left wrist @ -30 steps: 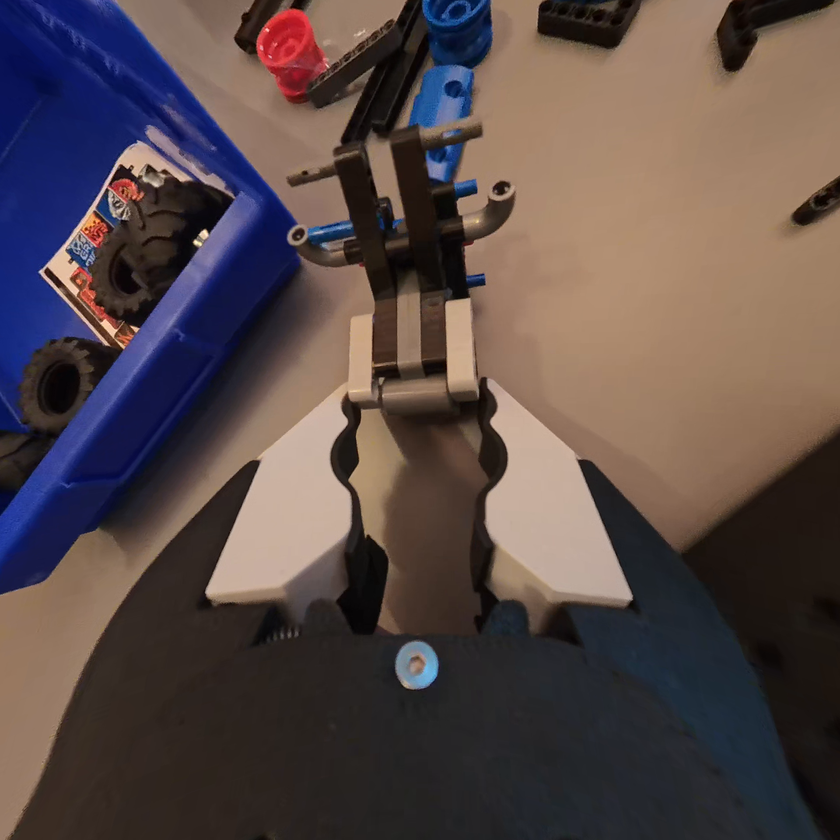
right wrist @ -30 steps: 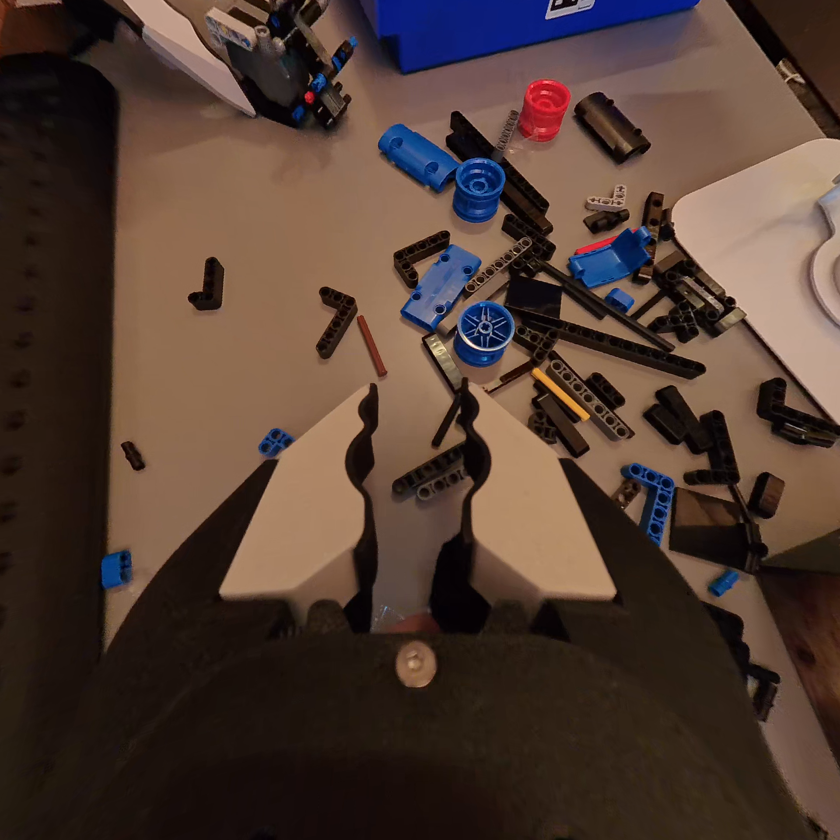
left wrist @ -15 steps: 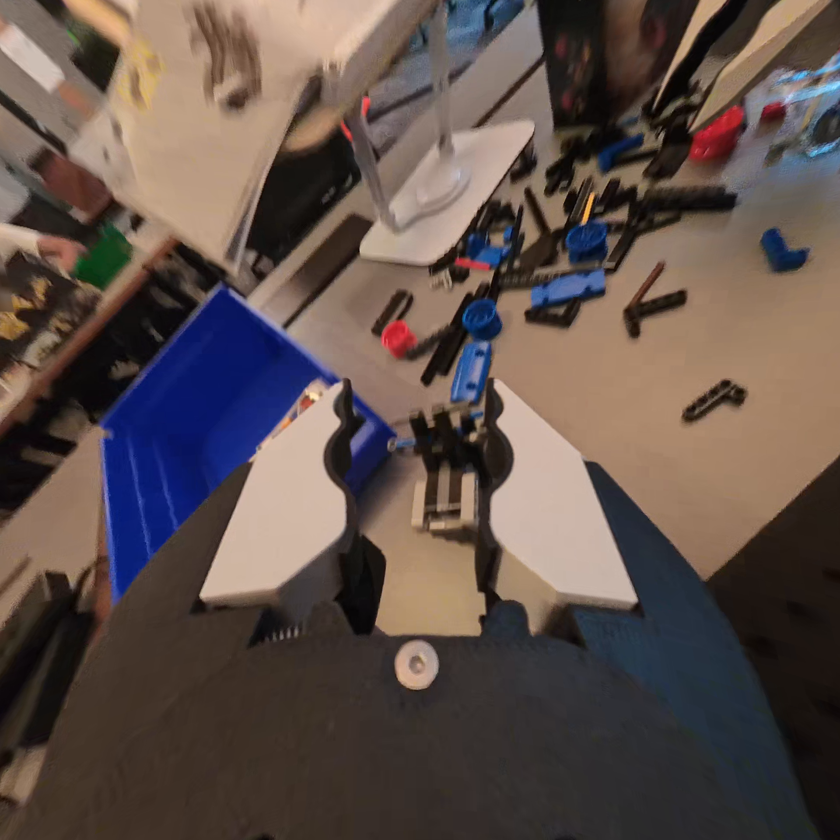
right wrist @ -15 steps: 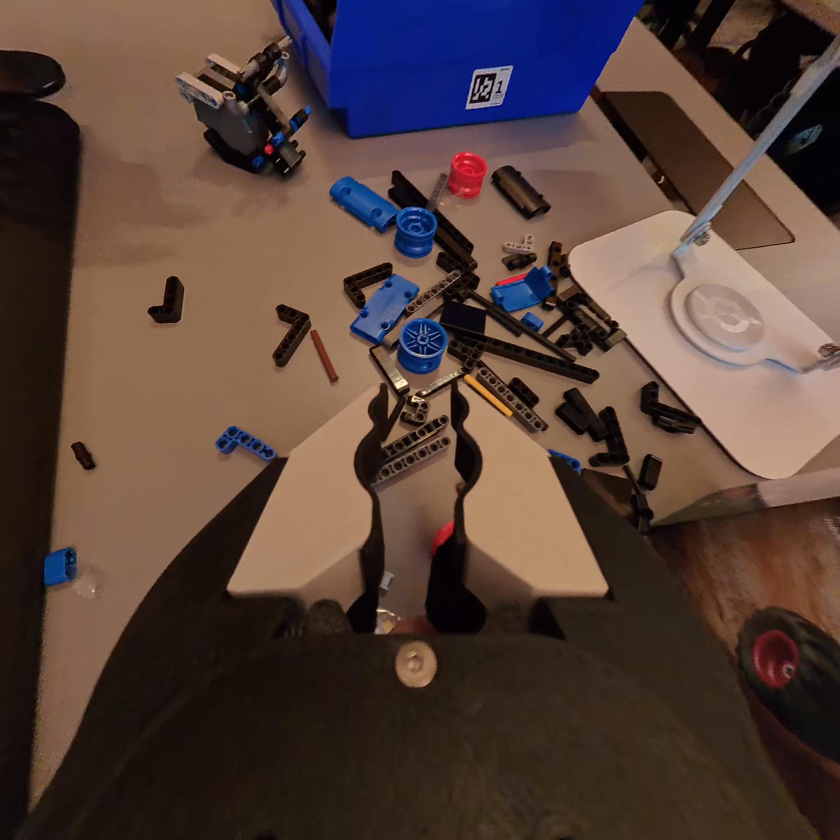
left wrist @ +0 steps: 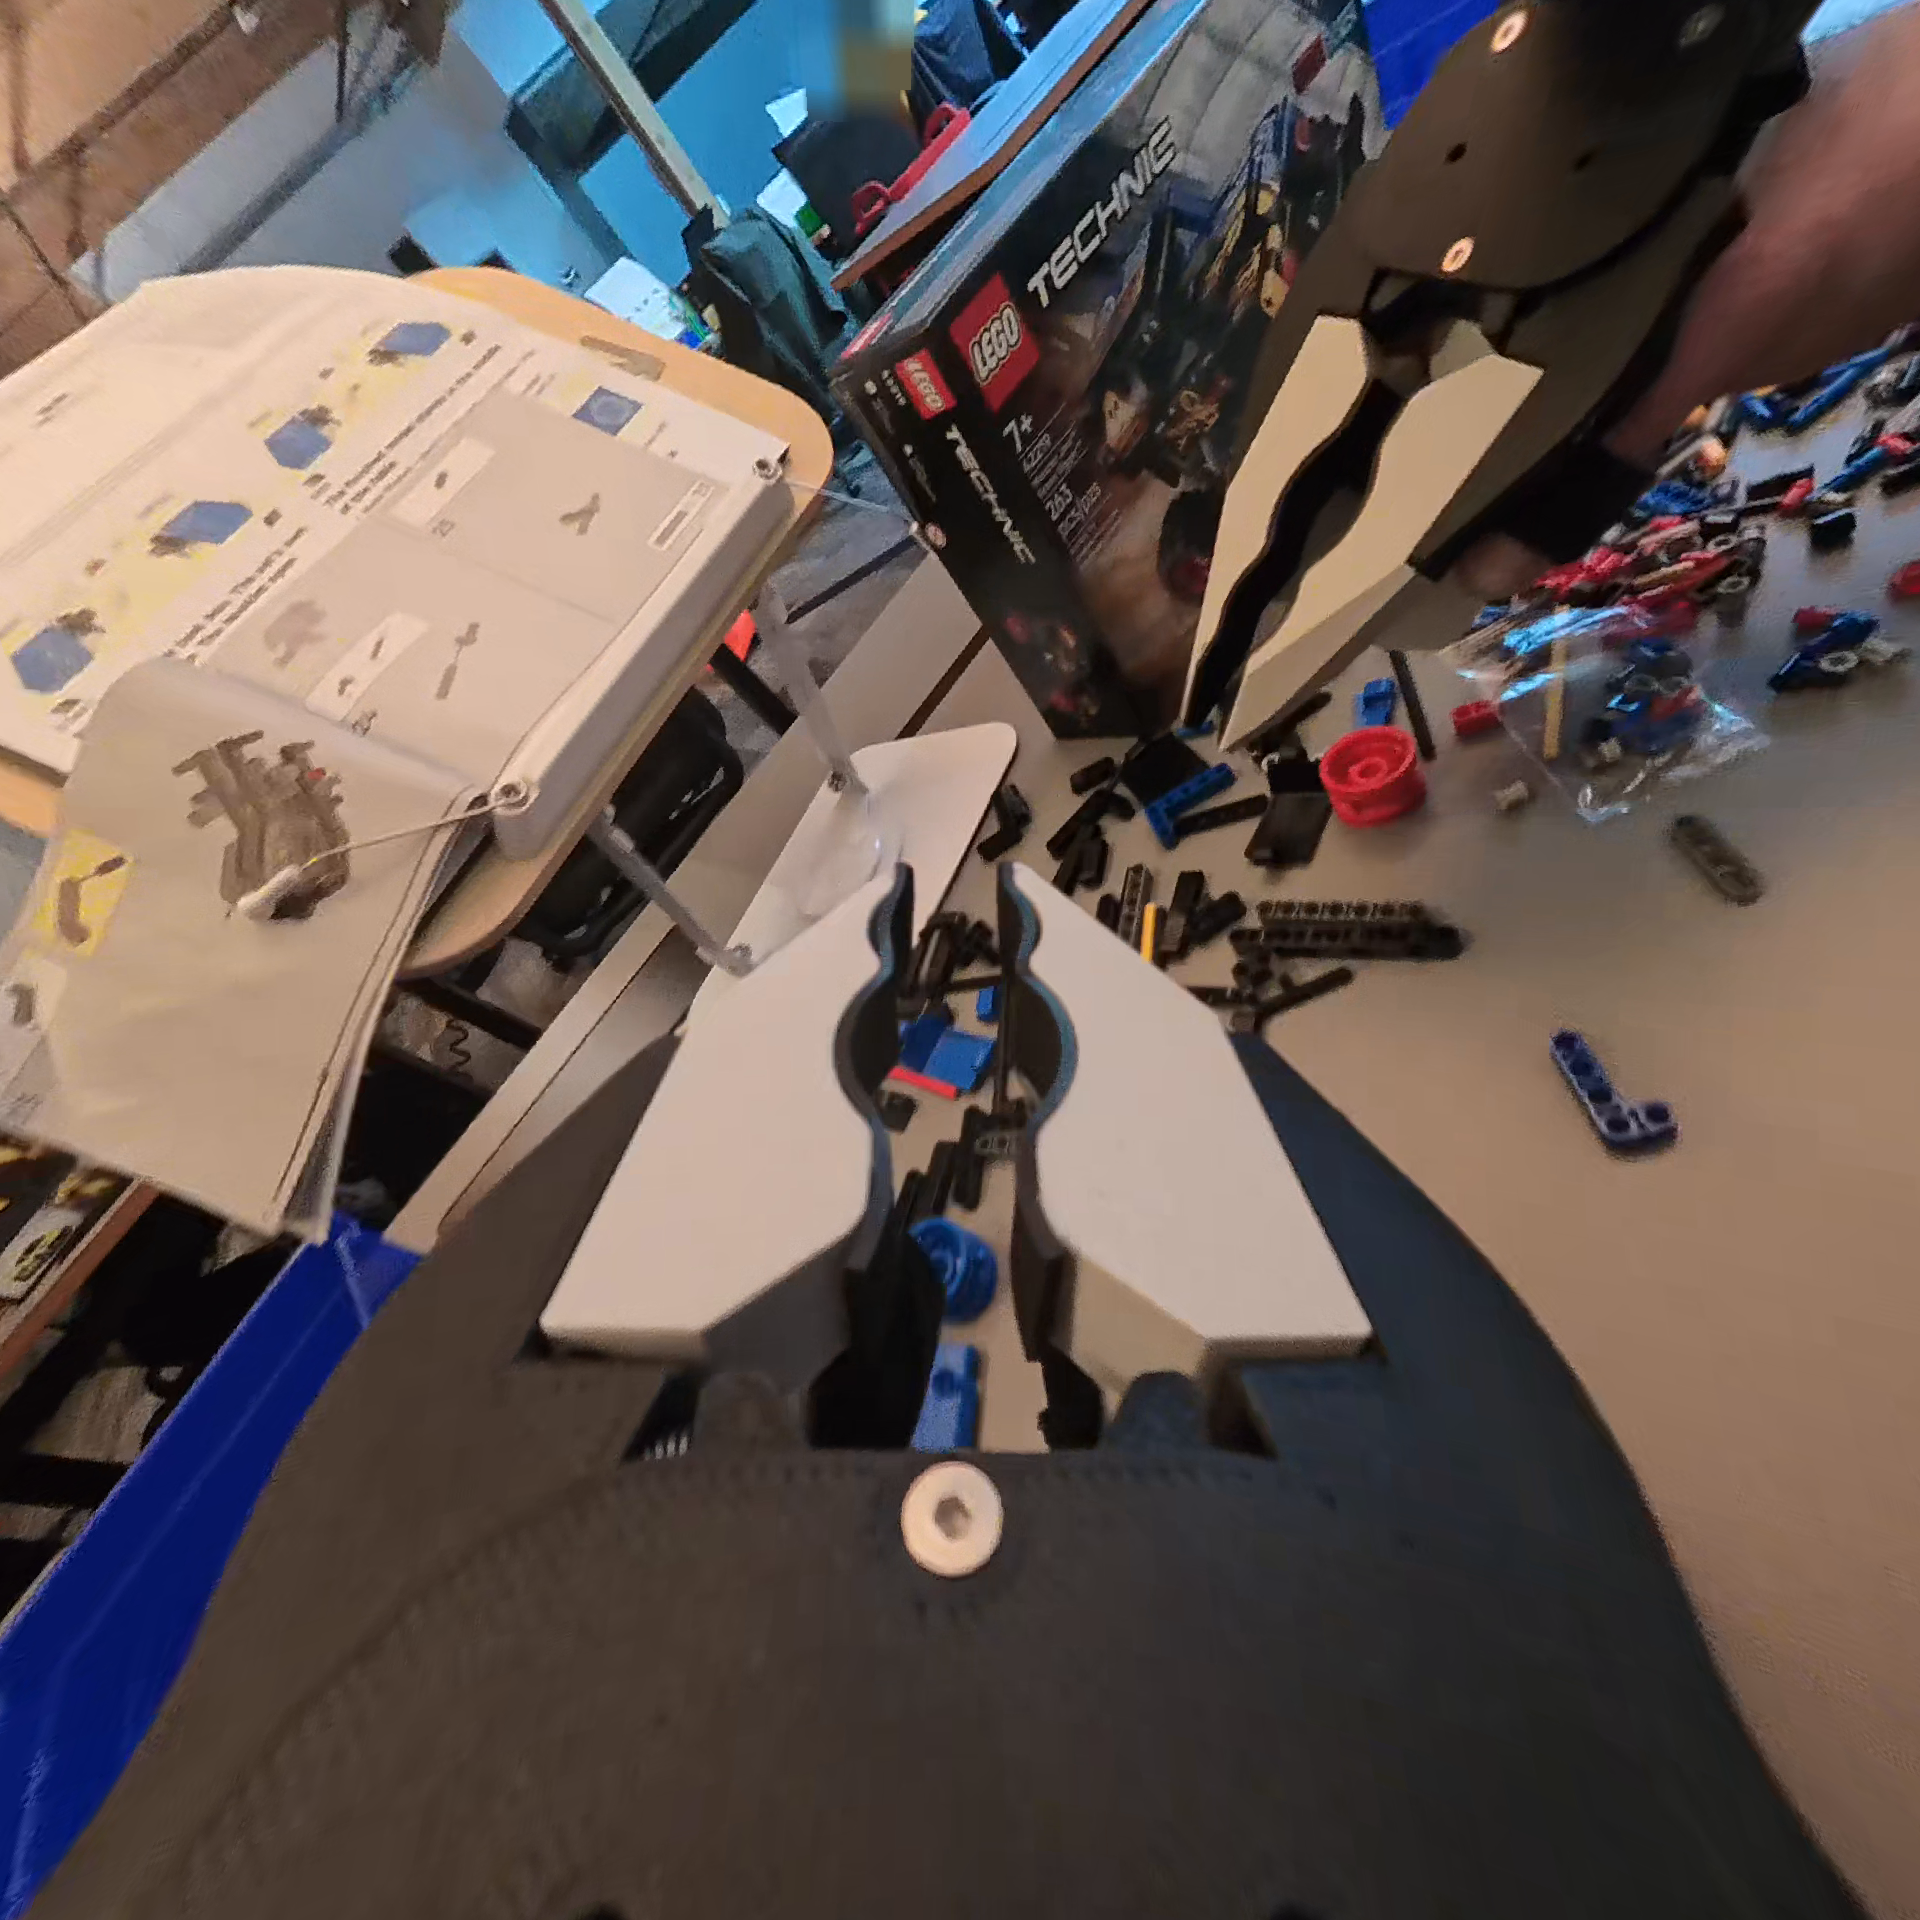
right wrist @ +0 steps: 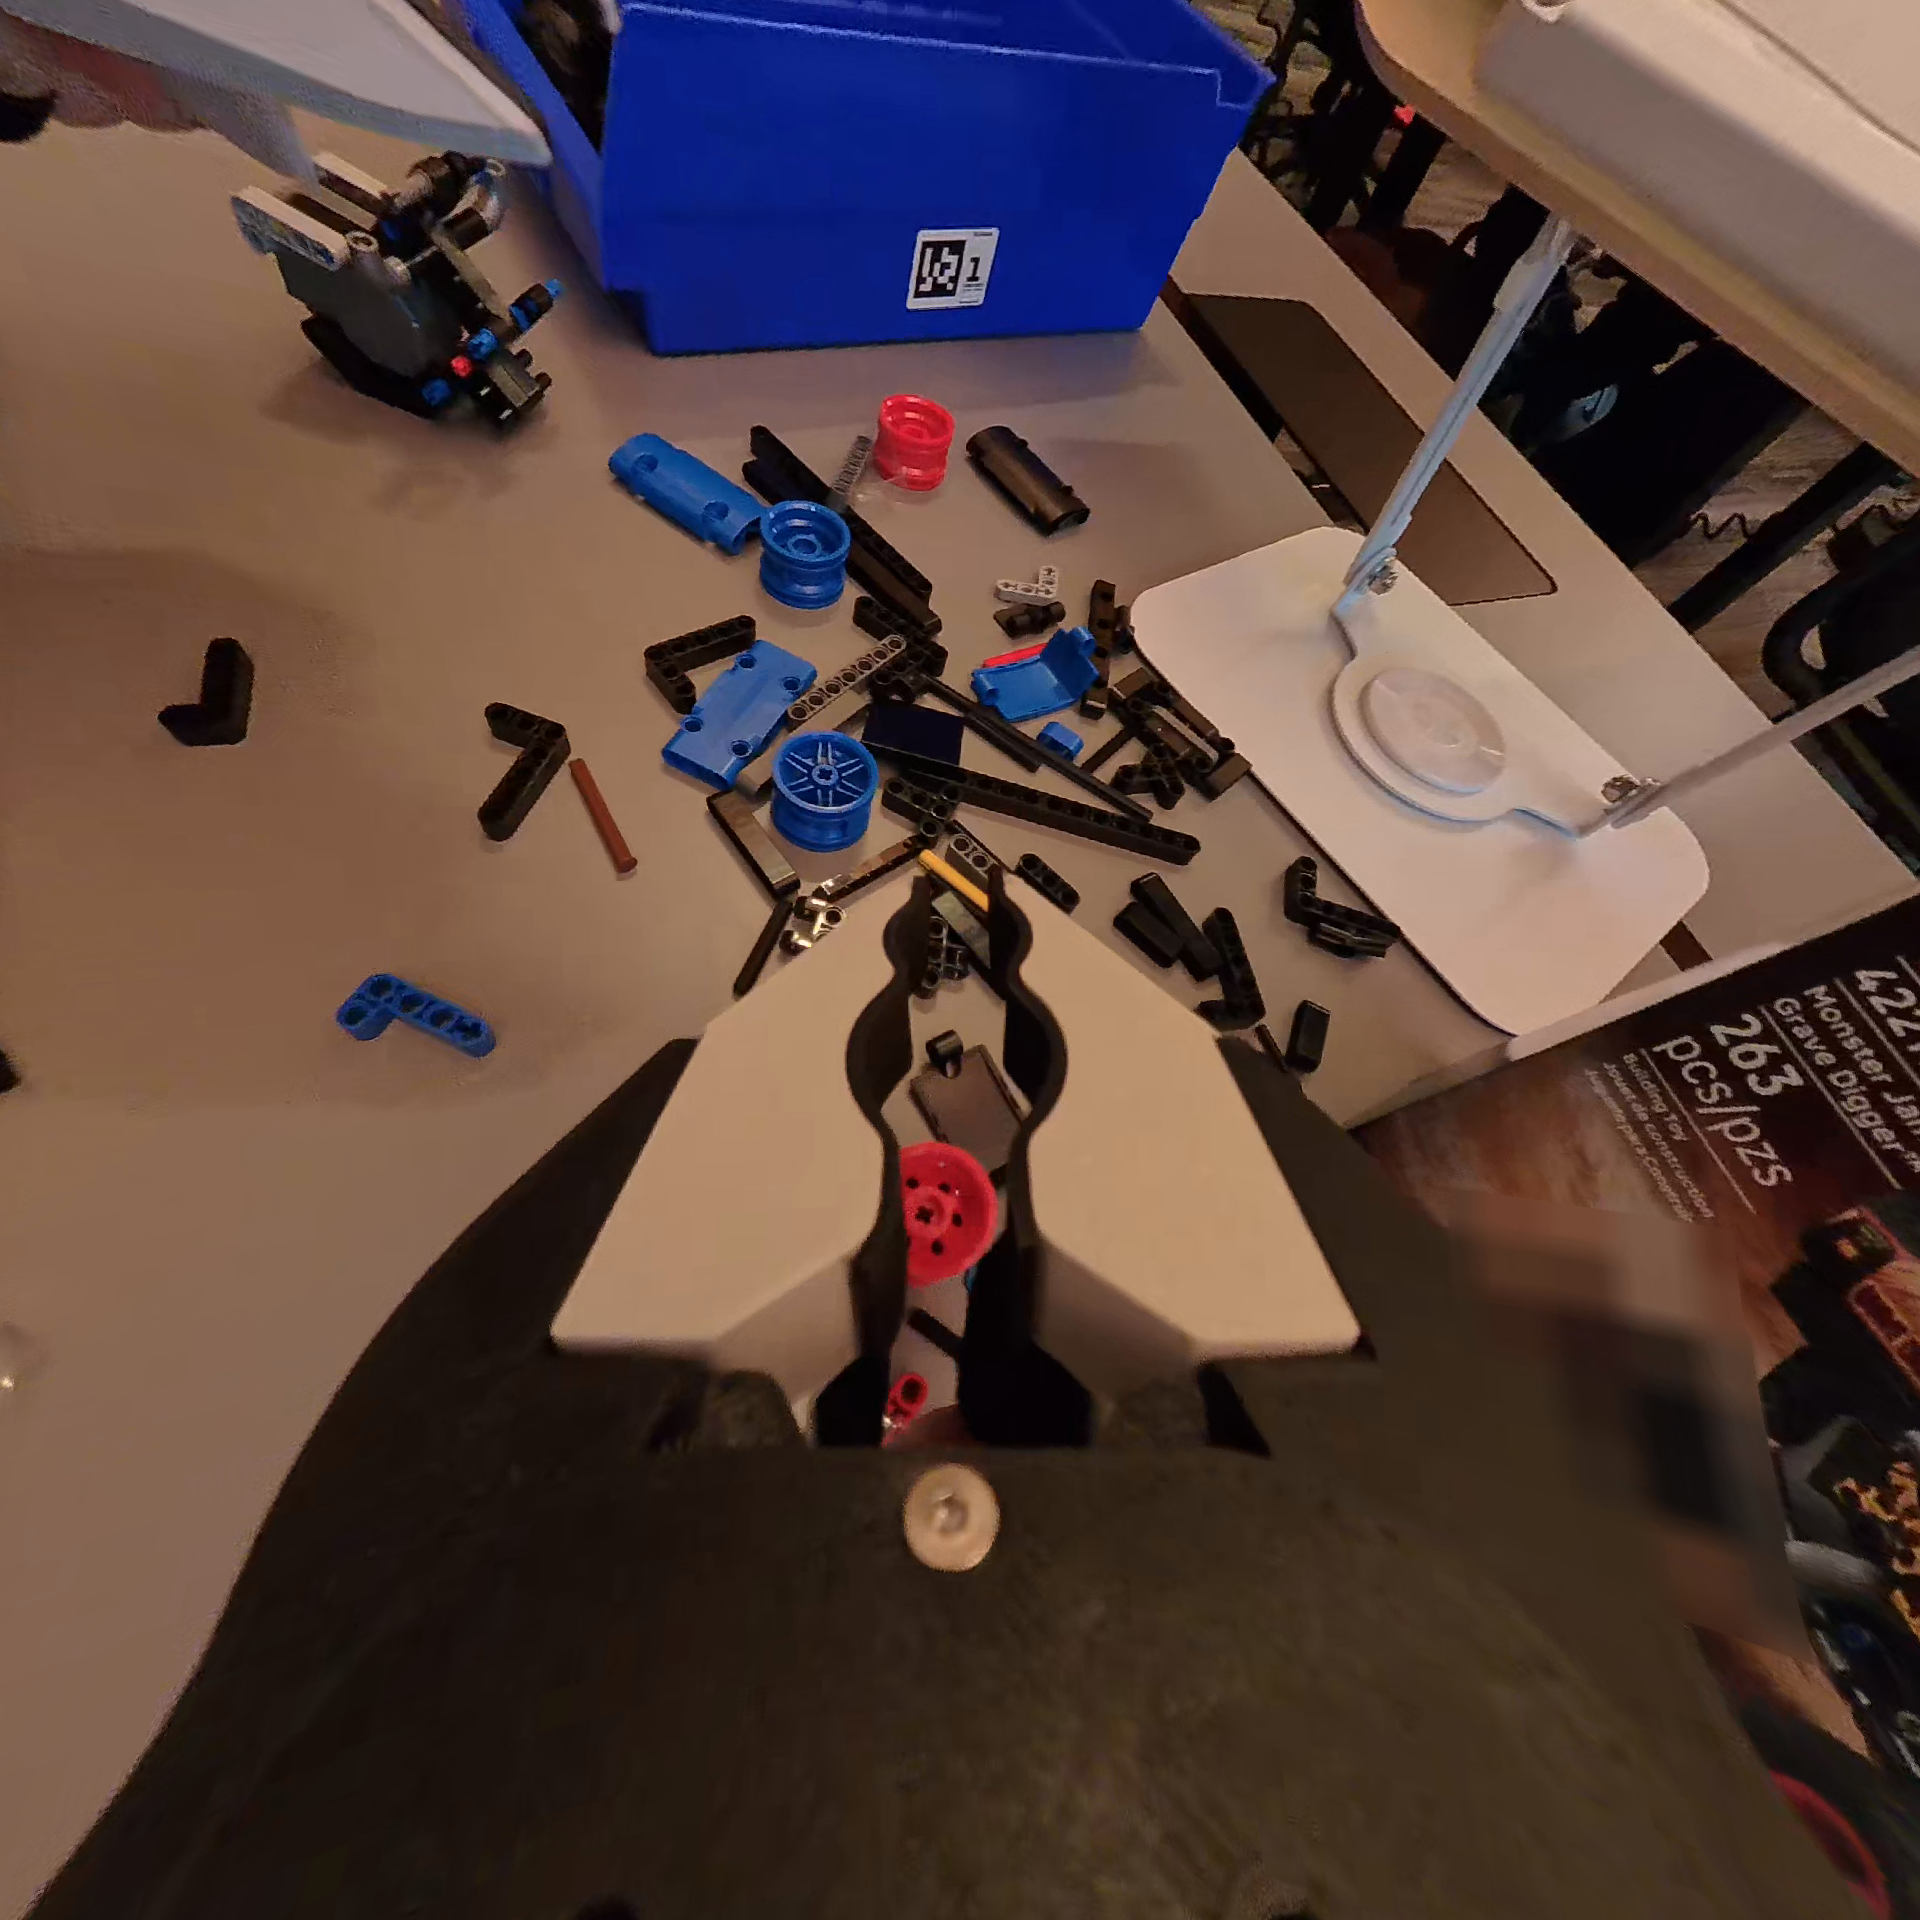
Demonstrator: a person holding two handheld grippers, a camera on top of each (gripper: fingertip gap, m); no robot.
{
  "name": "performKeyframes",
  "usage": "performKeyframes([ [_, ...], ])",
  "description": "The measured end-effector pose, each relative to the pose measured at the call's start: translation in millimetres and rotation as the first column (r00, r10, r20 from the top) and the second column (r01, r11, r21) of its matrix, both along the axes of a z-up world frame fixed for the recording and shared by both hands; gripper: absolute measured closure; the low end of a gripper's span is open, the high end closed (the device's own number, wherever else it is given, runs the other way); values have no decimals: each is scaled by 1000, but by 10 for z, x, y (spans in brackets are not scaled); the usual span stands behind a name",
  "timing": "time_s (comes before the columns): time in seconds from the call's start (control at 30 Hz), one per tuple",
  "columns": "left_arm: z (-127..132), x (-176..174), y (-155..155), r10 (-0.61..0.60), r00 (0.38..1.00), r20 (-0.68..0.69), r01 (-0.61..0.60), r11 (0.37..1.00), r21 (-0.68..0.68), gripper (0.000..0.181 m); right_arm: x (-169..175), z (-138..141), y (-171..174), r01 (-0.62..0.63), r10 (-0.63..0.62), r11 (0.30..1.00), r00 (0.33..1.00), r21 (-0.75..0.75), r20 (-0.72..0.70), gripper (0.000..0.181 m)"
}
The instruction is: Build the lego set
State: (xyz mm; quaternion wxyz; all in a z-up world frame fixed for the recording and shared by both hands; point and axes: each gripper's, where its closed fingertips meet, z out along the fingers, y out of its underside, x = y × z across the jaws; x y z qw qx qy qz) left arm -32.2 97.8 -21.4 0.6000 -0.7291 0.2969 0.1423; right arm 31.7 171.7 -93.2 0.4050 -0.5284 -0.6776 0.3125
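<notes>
A second ago our left gripper (left wrist: 951, 883) clamped the half-built model; now its fingers (left wrist: 764, 1122) are parted with nothing between them and it is lifted, looking across the bench (left wrist: 1558, 1091) toward the instruction booklet (left wrist: 343, 499) on its stand. The model (right wrist: 400, 286) stands on the bench just beside the blue bin (right wrist: 883, 156), with the tip of the left gripper just above it in the right wrist view.

Our right gripper (right wrist: 954, 894) has also risen and moved on — a second ago it hovered low over the pile; now a red wheel hub (right wrist: 943, 1214) lies on the bench seen through the gap between its fingers (right wrist: 758, 1153), which stand slightly apart and hold nothing.

Around the pile of loose parts (right wrist: 987, 748) (mostly black beams) we see two blue wheel hubs (right wrist: 821, 790), a second red hub (right wrist: 914, 442) near the bin, a blue L-shaped beam (right wrist: 416, 1013) lying apart to the left, and a brown axle (right wrist: 603, 816). The white base of the stand (right wrist: 1455, 831) borders the pile on the right, and the set's box (left wrist: 1091, 416) stands behind it. In the left wrist view the right gripper hangs in front of the box, hiding part of it.
</notes>
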Motion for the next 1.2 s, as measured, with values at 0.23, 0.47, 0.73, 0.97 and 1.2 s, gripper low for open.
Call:
performKeyframes([
  [0.23, -3, 151, 269, -35, 999, -14, 35, 999, 13, 169, -20, -15, 74, 11, -11, 1000, 1000, 25, 3, 169],
  [0.47, -3, -121, 215, 31, 997, 68, -31, 1000, -5, 163, 29, 42, 183, 48, -47, 999, 999, 25, -25, 167],
  [0.73, -47, -395, 163, 104, 984, 146, -95, 993, -67, 161, 34, -44, 208, 47, -47, 999, 999, 25, 8, 166],
  [0.97, -348, -405, 217, 117, 993, 14, -110, 962, -250, 163, -36, -123, 191, 35, -38, 998, 998, 55, 54, 168],
  [1.2, -668, -234, 611, 5, 994, -114, -55, 897, -439, 169, 16, -84, 227, 51, -53, 997, 998, 53, 37, 168],
])
